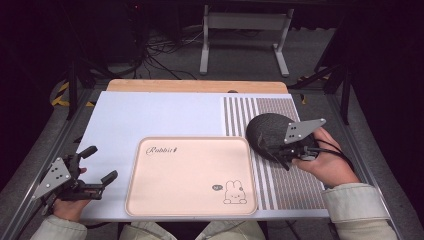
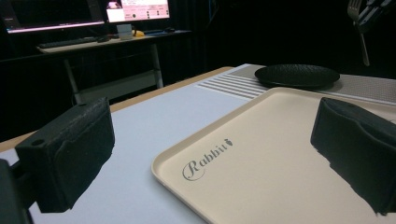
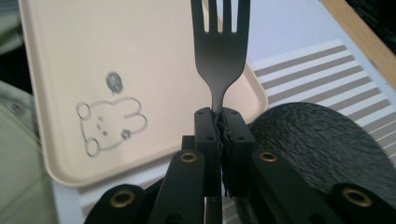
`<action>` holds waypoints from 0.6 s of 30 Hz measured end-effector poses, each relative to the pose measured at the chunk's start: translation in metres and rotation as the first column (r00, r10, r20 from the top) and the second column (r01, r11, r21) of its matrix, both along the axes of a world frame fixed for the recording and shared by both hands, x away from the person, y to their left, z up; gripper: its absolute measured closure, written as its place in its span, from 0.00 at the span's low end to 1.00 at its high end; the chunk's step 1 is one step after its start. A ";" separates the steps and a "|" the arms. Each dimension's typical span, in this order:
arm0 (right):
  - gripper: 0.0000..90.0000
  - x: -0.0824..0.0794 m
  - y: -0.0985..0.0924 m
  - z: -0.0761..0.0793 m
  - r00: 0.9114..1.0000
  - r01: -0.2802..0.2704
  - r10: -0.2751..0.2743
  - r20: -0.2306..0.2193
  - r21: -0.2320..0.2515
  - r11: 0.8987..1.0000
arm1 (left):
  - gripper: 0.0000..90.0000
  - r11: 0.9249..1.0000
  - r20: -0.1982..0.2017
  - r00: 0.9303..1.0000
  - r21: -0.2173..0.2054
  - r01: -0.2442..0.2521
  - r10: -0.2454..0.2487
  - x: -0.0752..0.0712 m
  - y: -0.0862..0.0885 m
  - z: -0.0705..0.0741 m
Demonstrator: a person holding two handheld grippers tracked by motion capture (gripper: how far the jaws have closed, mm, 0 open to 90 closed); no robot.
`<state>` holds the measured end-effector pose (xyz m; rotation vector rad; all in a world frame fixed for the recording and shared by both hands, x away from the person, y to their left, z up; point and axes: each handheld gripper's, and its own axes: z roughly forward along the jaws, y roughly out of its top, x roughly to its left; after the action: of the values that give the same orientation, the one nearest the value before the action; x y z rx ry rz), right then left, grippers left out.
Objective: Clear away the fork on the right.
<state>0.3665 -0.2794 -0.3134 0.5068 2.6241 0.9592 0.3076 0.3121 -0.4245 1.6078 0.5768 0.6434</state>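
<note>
fork [image 3: 219, 56] clamped in right tool [image 3: 219, 140], tines beyond tips

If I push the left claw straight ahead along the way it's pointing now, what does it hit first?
Probably the beige tray: the left claw, open, aims low across its near corner, so the right-hand pad would likely meet the rim. Farther on sits the black plate. Depth is uncertain.

room dark | grey floor [image 1: 240, 55] | lit monitors [image 2: 137, 9] on desk [image 2: 112, 42]

Left gripper [image 2: 224, 154] jaws stand wide apart over the cream tray [image 2: 261, 154]; black plate [image 2: 297, 74] beyond; fork [image 2: 358, 23] held aloft.
</note>
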 end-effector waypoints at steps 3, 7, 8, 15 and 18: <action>0.97 -0.001 0.005 0.003 1.000 0.020 -0.020 0.011 0.021 1.000 | 0.01 1.000 -0.002 1.000 -0.001 0.000 0.000 0.000 0.000 0.000; 0.97 -0.003 0.013 0.006 0.999 0.039 -0.039 0.011 0.030 0.999 | 0.01 1.000 -0.001 1.000 -0.001 -0.001 0.001 0.000 0.000 0.000; 0.97 -0.003 0.016 0.007 0.999 0.050 -0.050 -0.002 0.036 0.998 | 0.01 1.000 -0.002 1.000 -0.001 -0.002 0.002 0.000 0.000 0.000; 0.97 -0.003 0.035 0.009 0.990 0.137 -0.134 -0.046 0.073 0.988 | 0.01 1.000 -0.001 1.000 -0.001 -0.001 0.001 0.000 0.000 0.000; 0.97 -0.003 0.043 0.008 0.985 0.168 -0.164 -0.058 0.073 0.983 | 0.01 1.000 0.000 1.000 -0.002 -0.001 0.001 0.000 0.001 0.000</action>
<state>0.3637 -0.2364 -0.3049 0.7662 2.5482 1.0100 0.3077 0.3126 -0.4245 1.6053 0.5782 0.6437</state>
